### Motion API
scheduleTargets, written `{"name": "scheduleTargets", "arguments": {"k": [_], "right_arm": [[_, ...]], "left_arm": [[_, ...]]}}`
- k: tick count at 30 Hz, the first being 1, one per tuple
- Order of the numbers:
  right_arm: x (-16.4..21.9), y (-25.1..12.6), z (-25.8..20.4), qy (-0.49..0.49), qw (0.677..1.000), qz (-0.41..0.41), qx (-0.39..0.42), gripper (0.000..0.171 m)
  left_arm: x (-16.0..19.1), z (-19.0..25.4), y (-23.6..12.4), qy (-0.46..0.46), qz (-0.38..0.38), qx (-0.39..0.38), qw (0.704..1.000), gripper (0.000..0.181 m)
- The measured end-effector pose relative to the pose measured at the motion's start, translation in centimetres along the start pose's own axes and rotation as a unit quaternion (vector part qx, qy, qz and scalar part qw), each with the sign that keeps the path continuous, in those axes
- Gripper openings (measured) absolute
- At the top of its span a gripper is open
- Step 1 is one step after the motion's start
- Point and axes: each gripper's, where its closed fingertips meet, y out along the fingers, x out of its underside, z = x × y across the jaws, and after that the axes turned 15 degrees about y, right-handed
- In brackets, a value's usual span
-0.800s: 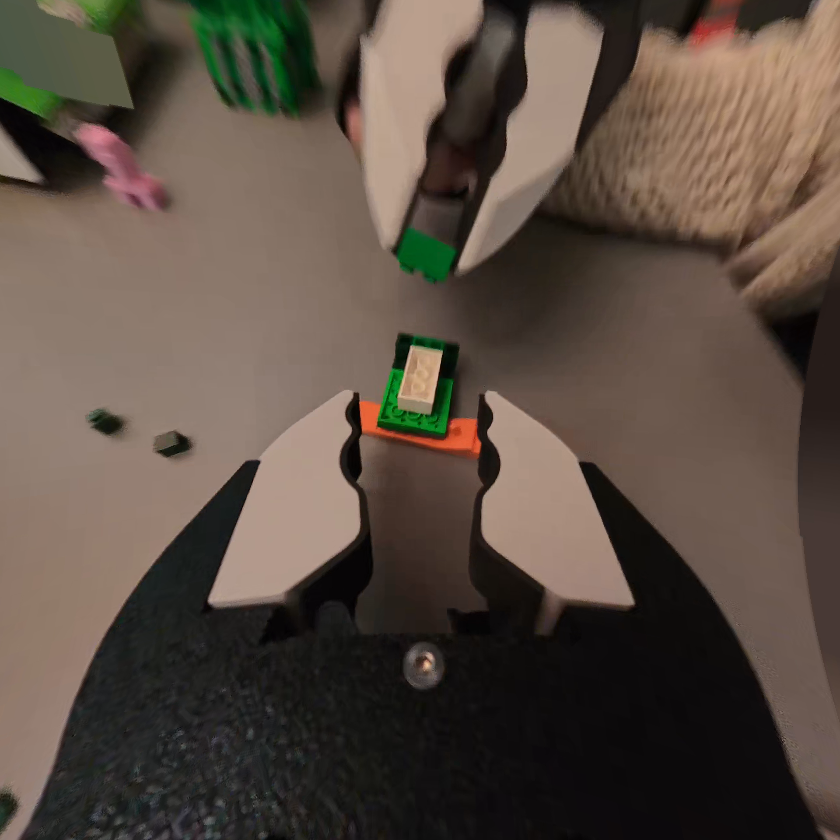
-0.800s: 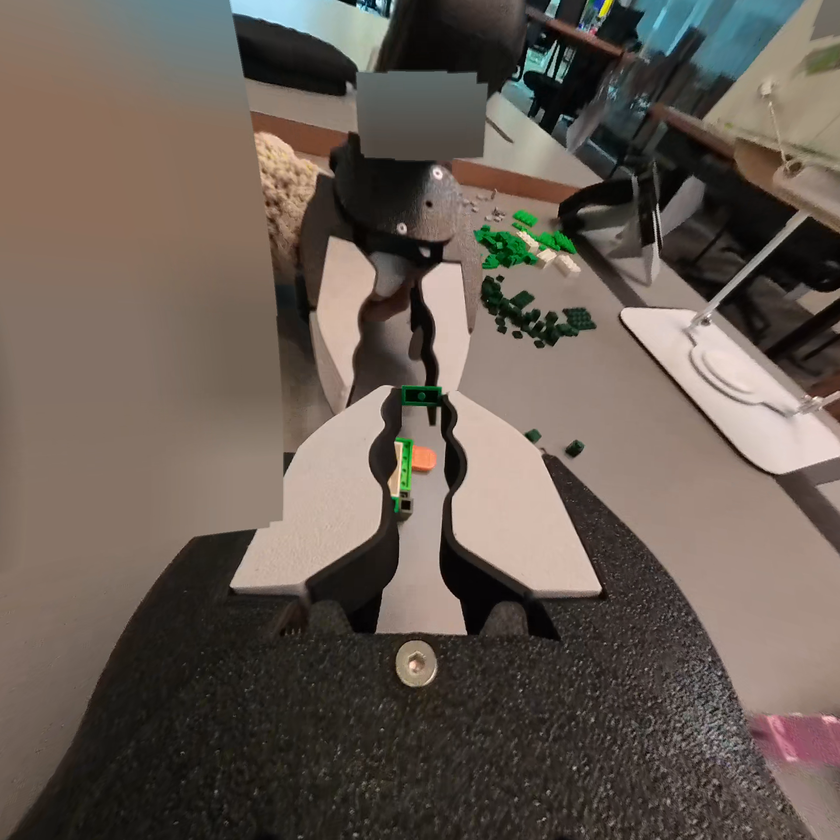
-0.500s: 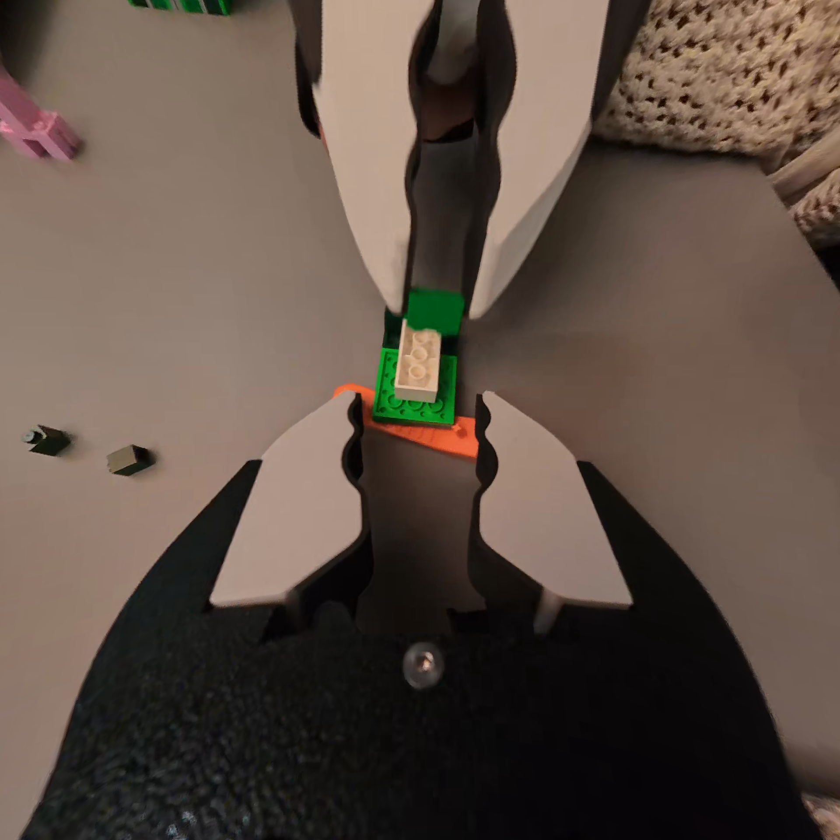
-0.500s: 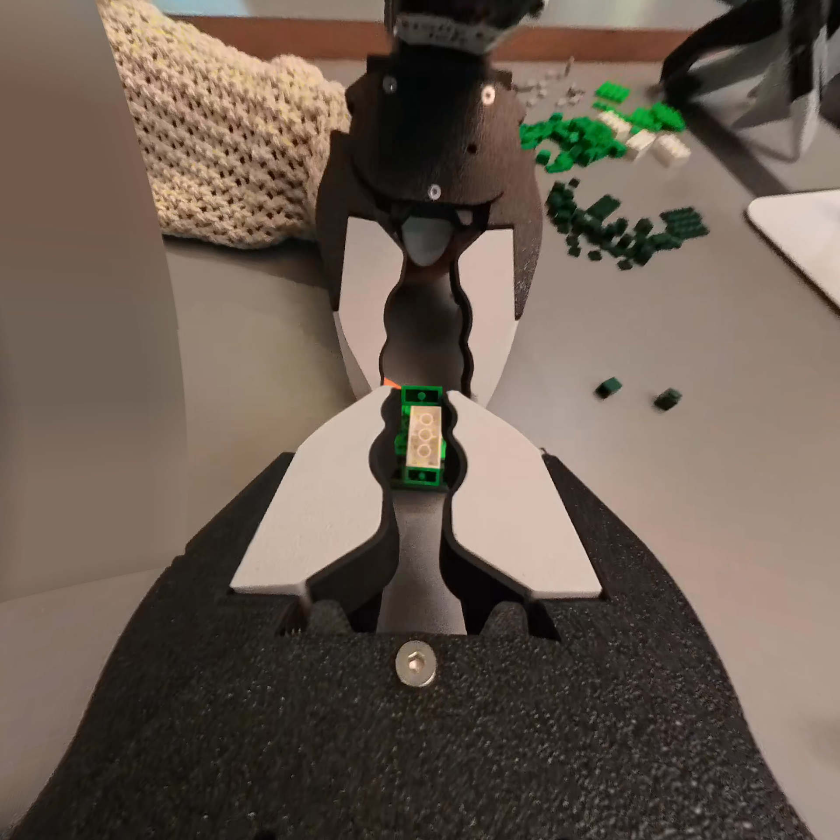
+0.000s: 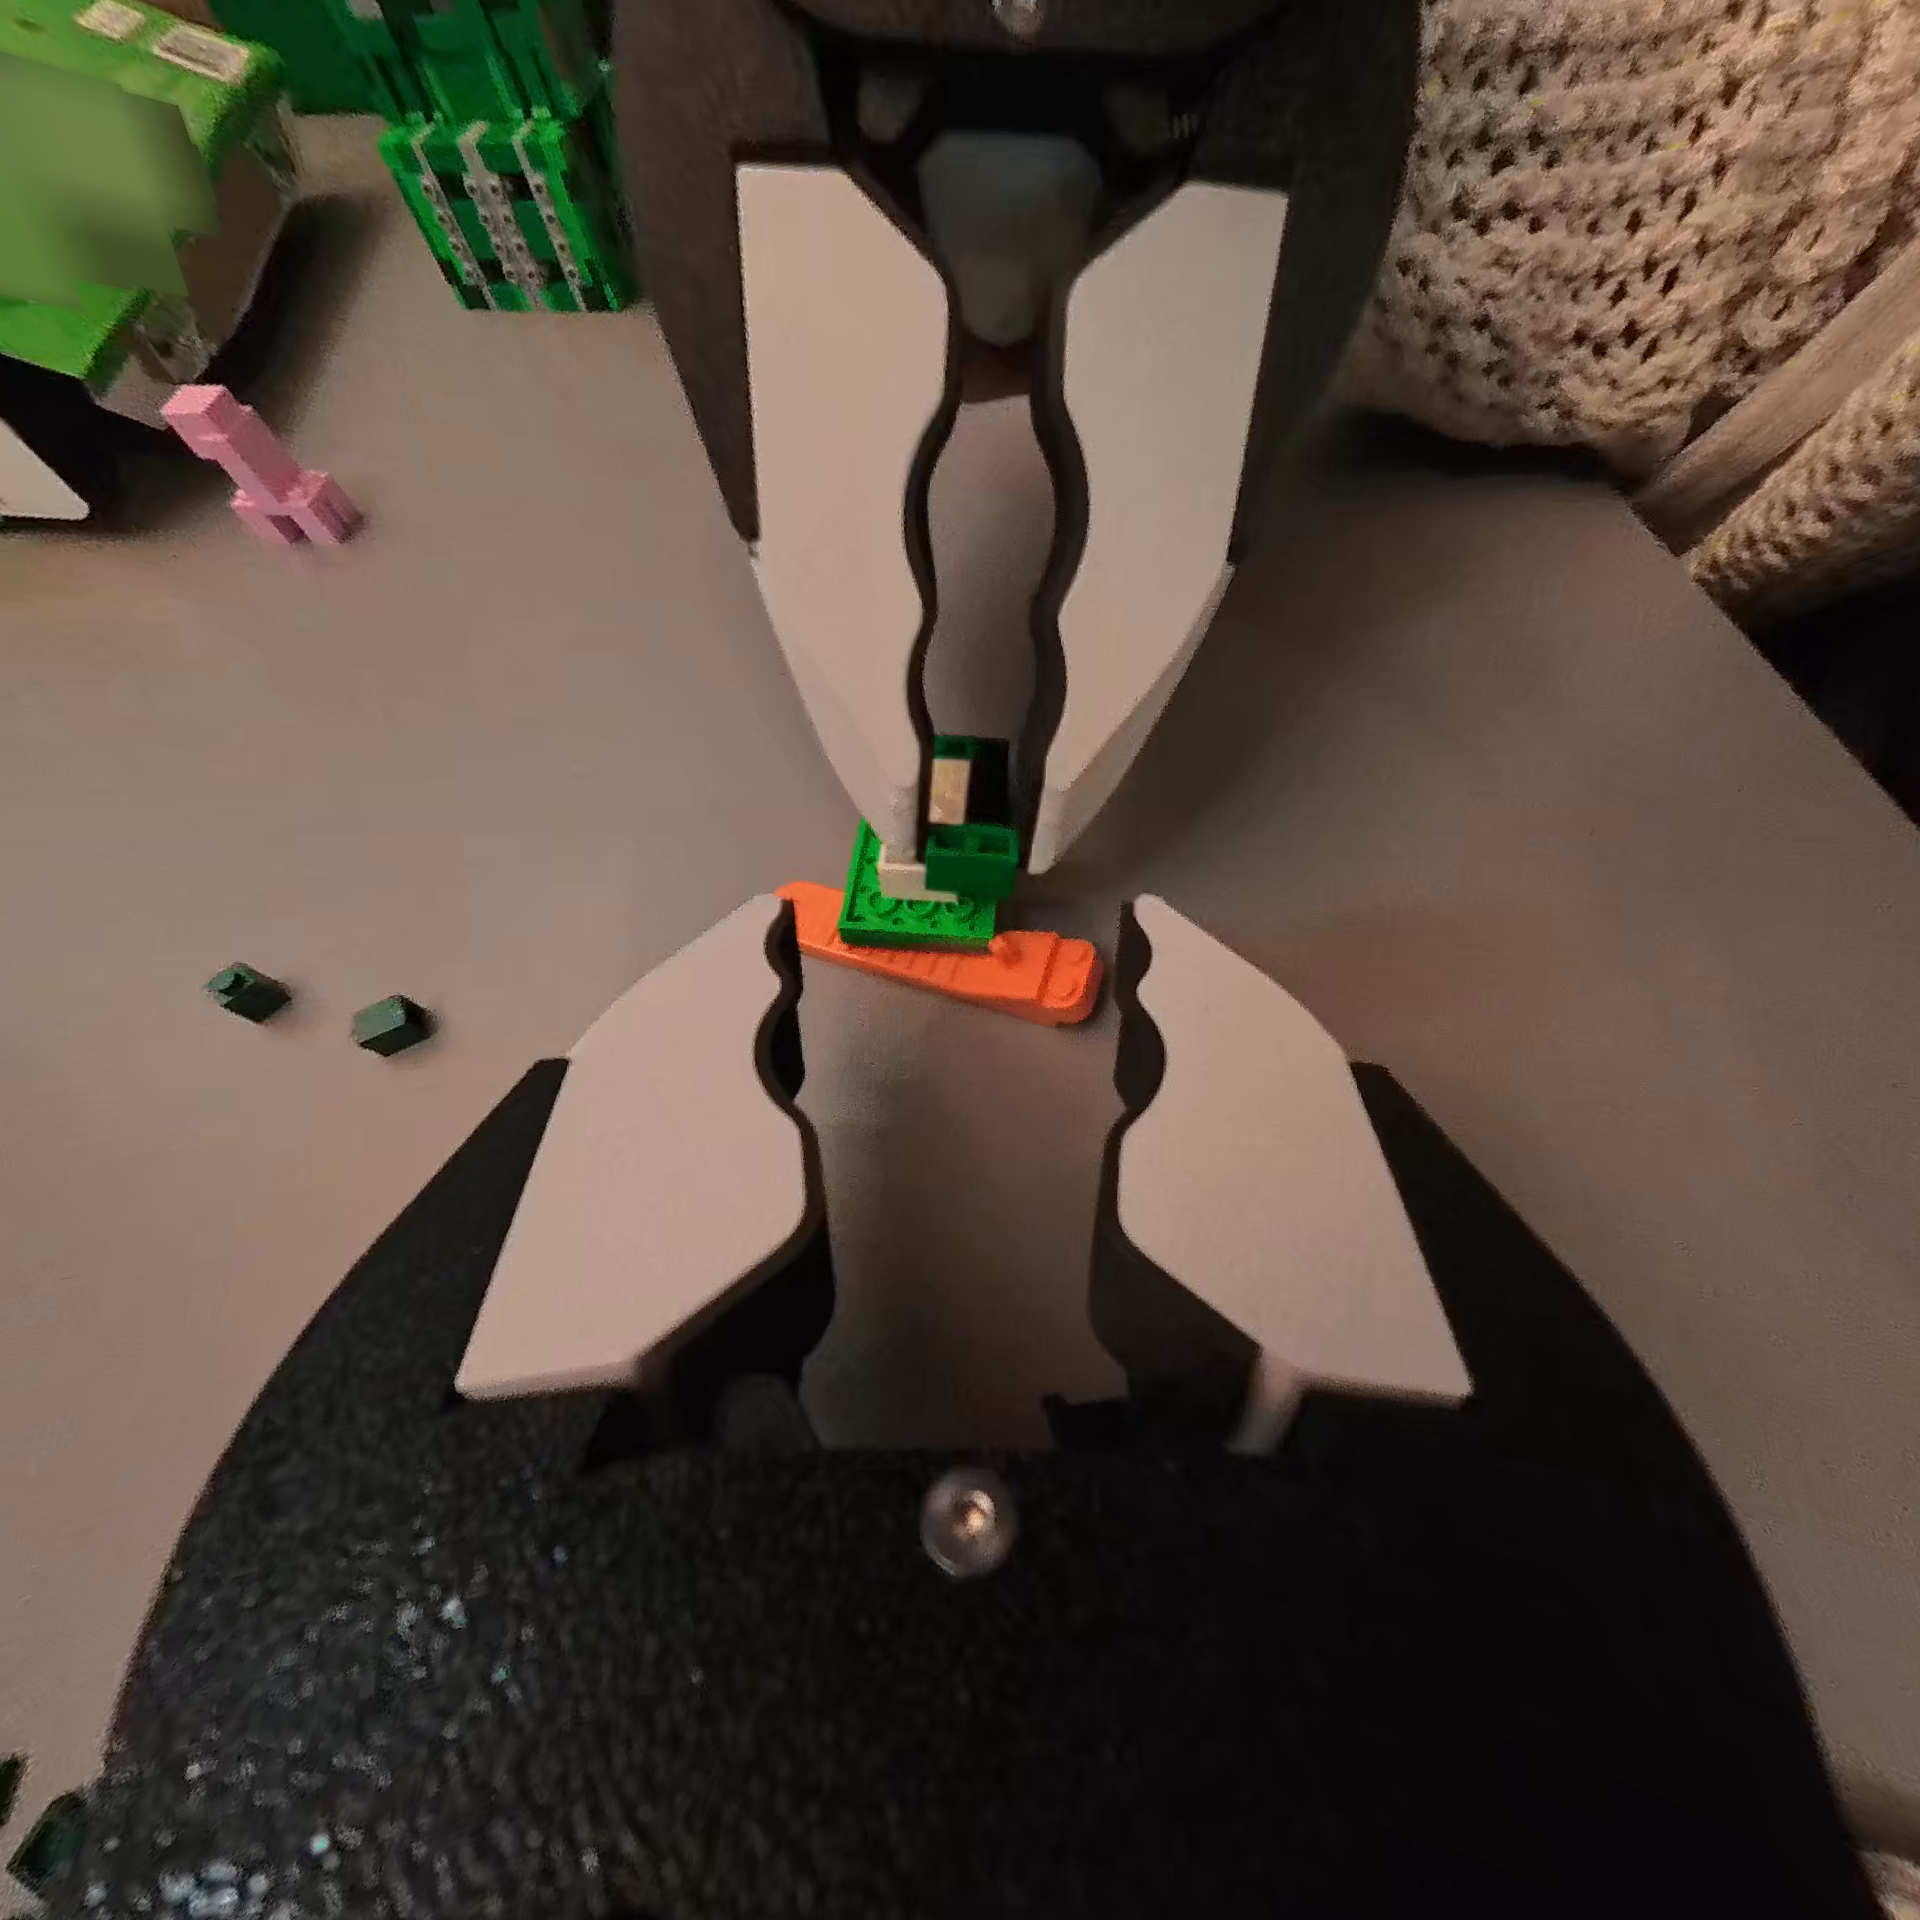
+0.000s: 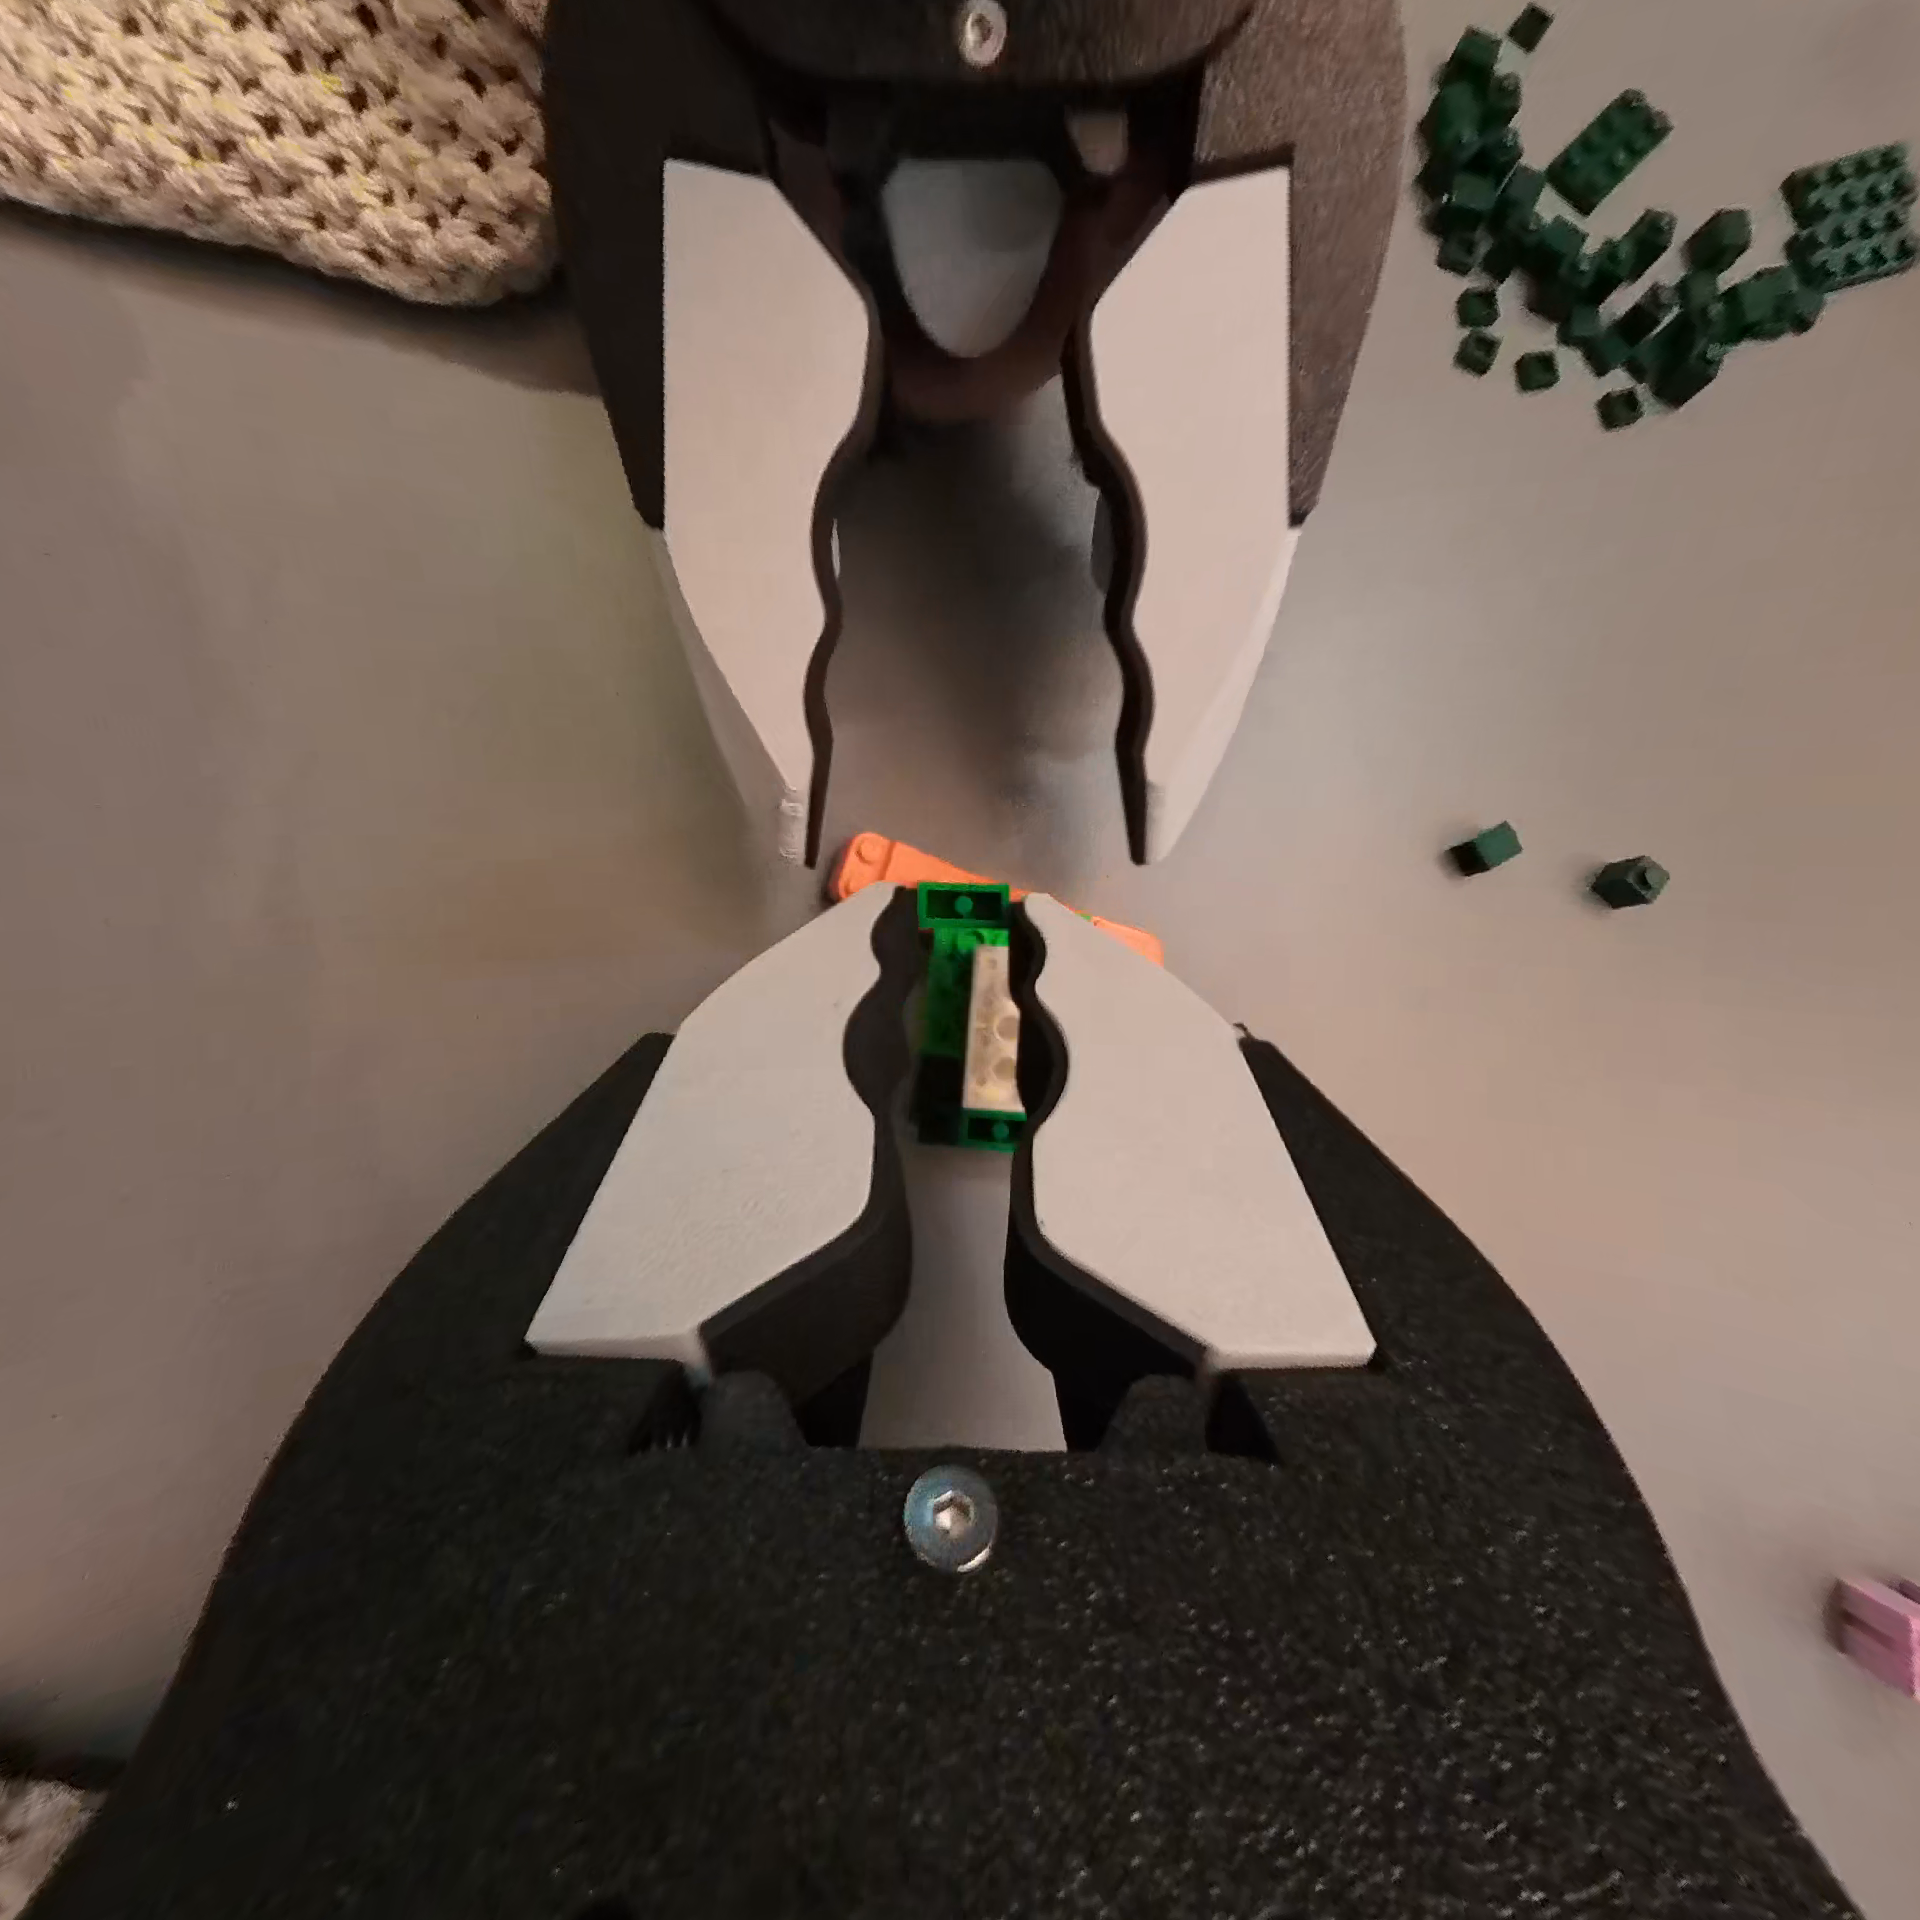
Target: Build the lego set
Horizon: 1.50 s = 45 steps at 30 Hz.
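Two grippers face each other over grey surface (image 5: 520, 727). Right gripper (image 6: 961, 914) clenched on one small green brick (image 6: 963, 904), pressing it onto green plate (image 5: 914, 920) atop orange piece (image 5: 997, 971). Left gripper (image 5: 951, 925) released, just beside orange piece. Two dark green bricks (image 5: 317, 1008) lie apart.

A grey counter (image 5: 540, 748) carries an orange lego separator (image 5: 997, 971) at its middle, two dark green bricks (image 5: 317, 1008) near it, a pink figure (image 5: 265, 473), and a knitted cloth (image 5: 1621, 218) at one edge.
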Motion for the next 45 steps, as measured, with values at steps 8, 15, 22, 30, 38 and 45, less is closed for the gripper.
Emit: {"name": "scheduleTargets", "arguments": {"k": [8, 15, 22, 30, 38, 45], "right_arm": [[0.5, 0.7, 0.4, -0.004, 0.998, -0.05, 0.038, 0.016], [0.9, 0.9, 0.5, -0.009, 0.997, -0.063, 0.046, 0.016], [1.0, 1.0, 0.7, 0.0, 0.997, -0.058, 0.044, 0.016], [1.1, 1.0, 0.8, 0.013, 0.998, -0.046, 0.04, 0.016], [1.0, 0.7, 0.9, 0.025, 0.998, -0.02, 0.045, 0.018], [2.3, -0.7, 1.6, 0.055, 0.997, -0.017, 0.057, 0.027]], "left_arm": [[0.0, 0.0, -0.2, -0.008, 0.004, 0.006, 1.0, 0.056], [-0.6, 1.3, -0.3, 0.033, 0.018, 0.03, 0.999, 0.043], [-1.5, 2.2, 0.2, 0.127, 0.007, 0.016, 0.992, 0.038], [-0.3, 2.2, 1.0, 0.122, -0.031, 0.02, 0.992, 0.042], [-0.1, 2.4, 1.3, 0.12, -0.04, 0.028, 0.992, 0.043], [0.0, 2.4, 1.4, 0.113, -0.037, 0.031, 0.992, 0.042]]}}
